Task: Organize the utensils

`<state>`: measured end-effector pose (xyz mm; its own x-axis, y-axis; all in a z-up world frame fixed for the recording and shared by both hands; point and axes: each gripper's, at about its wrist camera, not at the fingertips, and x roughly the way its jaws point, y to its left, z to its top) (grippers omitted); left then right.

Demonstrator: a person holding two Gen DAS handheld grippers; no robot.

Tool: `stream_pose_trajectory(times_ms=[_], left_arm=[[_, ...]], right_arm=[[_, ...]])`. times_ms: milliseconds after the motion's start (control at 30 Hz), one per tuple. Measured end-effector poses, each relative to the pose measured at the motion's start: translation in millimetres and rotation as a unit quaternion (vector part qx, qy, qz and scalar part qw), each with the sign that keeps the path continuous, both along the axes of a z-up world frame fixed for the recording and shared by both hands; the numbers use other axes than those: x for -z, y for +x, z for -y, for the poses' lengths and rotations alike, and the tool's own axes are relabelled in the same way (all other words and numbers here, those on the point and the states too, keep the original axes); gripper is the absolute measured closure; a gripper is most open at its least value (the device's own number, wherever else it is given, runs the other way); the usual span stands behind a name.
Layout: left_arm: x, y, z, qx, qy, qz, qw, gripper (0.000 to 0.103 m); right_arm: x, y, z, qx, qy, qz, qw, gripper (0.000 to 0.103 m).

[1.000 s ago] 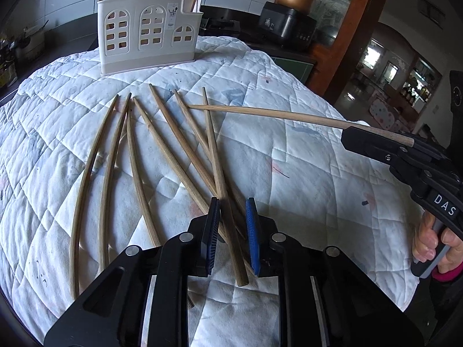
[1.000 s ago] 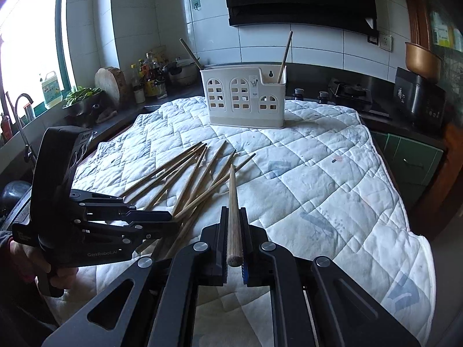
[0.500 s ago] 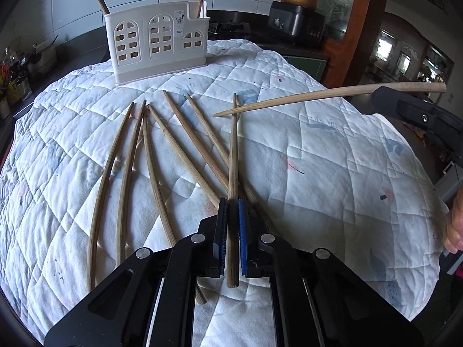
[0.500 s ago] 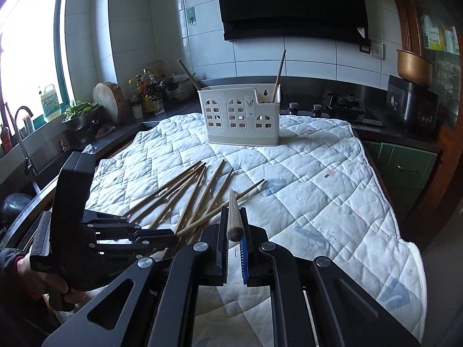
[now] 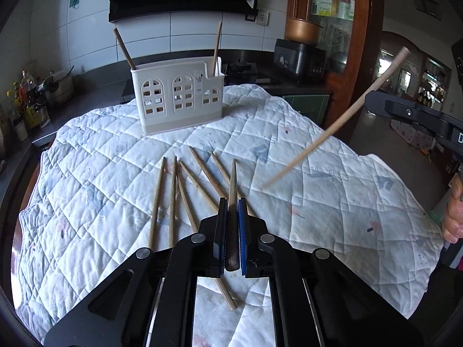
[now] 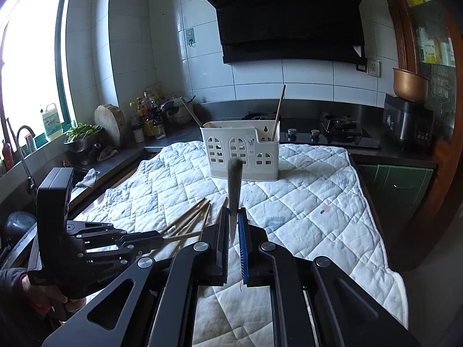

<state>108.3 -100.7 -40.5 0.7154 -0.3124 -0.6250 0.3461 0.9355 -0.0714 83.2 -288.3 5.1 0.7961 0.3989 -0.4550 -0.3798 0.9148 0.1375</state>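
Observation:
A white utensil holder [image 5: 178, 99] stands at the far end of the quilted cloth, with two chopsticks upright in it; it also shows in the right wrist view [image 6: 241, 153]. My left gripper [image 5: 232, 205] is shut on a chopstick [image 5: 232, 185] that points forward along the fingers. My right gripper [image 6: 233, 217] is shut on another chopstick [image 6: 234, 185], tilted steeply upward; in the left wrist view that chopstick [image 5: 332, 128] slants over the cloth at the right. Several loose chopsticks [image 5: 173, 190] lie on the cloth ahead of the left gripper.
The white quilted cloth [image 5: 318, 202] covers the table. A dark counter with a gas hob [image 6: 327, 133] and a rice cooker [image 6: 408, 121] runs behind. Bottles [image 6: 147, 115] and a sink tap [image 6: 23, 144] stand at the left.
Both grippers have lifted with their chopsticks. The left one closed on its chopstick and raised it off the cloth. The right chopstick has swung from near level to steeply upward.

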Motion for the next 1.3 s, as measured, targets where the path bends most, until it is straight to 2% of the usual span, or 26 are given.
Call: stream_pose_trajectory(times_ms=[233, 333, 533, 633, 767, 900, 1033, 1167, 1300], left_arm=[[-27, 13, -21, -0.003, -0.012, 0.020, 0.9997, 0.097], [-38, 20, -25, -0.001, -0.006, 0.031, 0.9995, 0.097], [-58, 40, -32, 0.006, 0.002, 0.041, 0.9991, 0.097], [-62, 45, -38, 0.005, -0.002, 0.041, 0.9991, 0.097], [-61, 50, -44, 0.002, -0.006, 0.038, 0.9993, 0.097], [-60, 54, -48, 0.004, -0.009, 0.035, 0.9993, 0.097], [-60, 58, -50, 0.006, -0.010, 0.035, 0.9993, 0.097], [-61, 60, -51, 0.010, -0.011, 0.034, 0.9993, 0.097], [-61, 63, -53, 0.015, -0.012, 0.032, 0.9993, 0.097]], right_arm=[[-29, 27, -4, -0.005, -0.001, -0.011, 1.000, 0.098], [-38, 45, -10, -0.011, -0.006, -0.023, 1.000, 0.103], [-39, 77, -19, -0.014, -0.020, -0.050, 0.998, 0.103], [-25, 85, -24, -0.018, -0.023, -0.067, 0.997, 0.101], [7, 98, -31, -0.029, -0.039, -0.110, 0.993, 0.091], [46, 118, -43, -0.045, -0.075, -0.161, 0.983, 0.086], [83, 139, -55, -0.053, -0.110, -0.197, 0.973, 0.086], [108, 161, -65, -0.053, -0.148, -0.215, 0.964, 0.085], [119, 175, -73, -0.058, -0.170, -0.223, 0.958, 0.083]])
